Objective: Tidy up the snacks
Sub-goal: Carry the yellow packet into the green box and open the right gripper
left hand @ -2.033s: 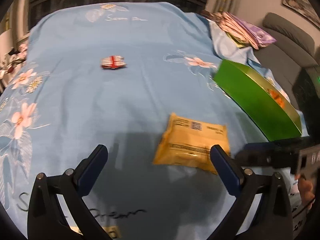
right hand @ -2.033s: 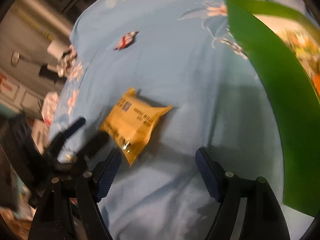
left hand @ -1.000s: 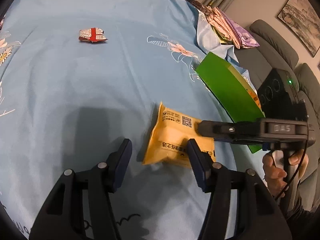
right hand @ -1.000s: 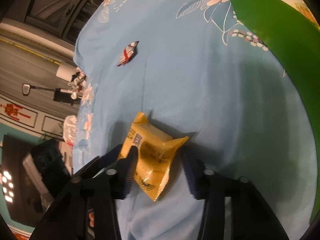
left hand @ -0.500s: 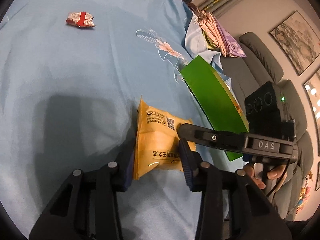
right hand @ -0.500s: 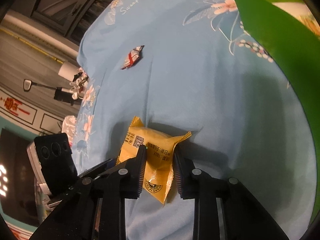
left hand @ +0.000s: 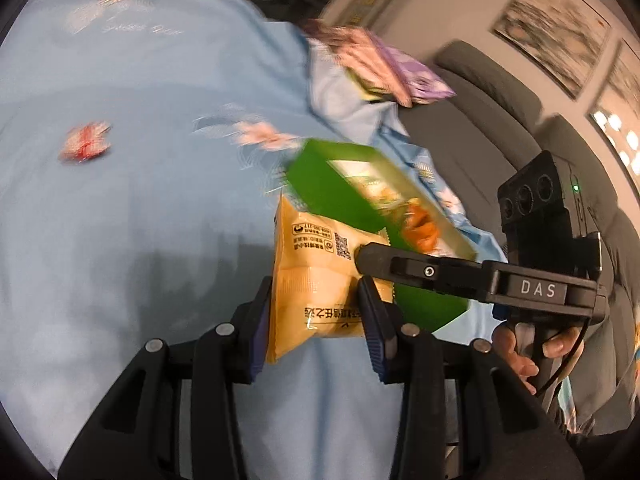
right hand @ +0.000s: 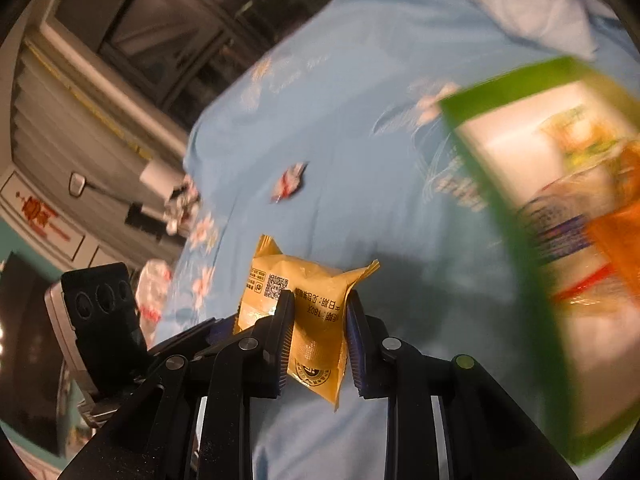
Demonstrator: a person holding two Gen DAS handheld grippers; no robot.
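Note:
A yellow snack packet [left hand: 316,276] is held up off the blue floral cloth [left hand: 120,208] by both grippers. My left gripper [left hand: 318,322] is shut on its near end. My right gripper [right hand: 318,318] is shut on the packet [right hand: 316,320] from the other side; its finger [left hand: 420,270] shows in the left wrist view. A green snack box [left hand: 332,192], open on top with snacks inside, lies just right of the packet; it also shows in the right wrist view [right hand: 520,240]. A small red-and-white wrapped snack [left hand: 84,144] lies far left on the cloth, also in the right wrist view [right hand: 288,182].
Folded cloths and a purple packet [left hand: 384,72] are piled at the far edge. A grey sofa [left hand: 500,108] stands to the right. The person's hand [left hand: 520,352] holds the right gripper's handle.
Both grippers closed on the yellow packet and lifted it off the cloth. The views have swung up and toward the green box, with motion blur.

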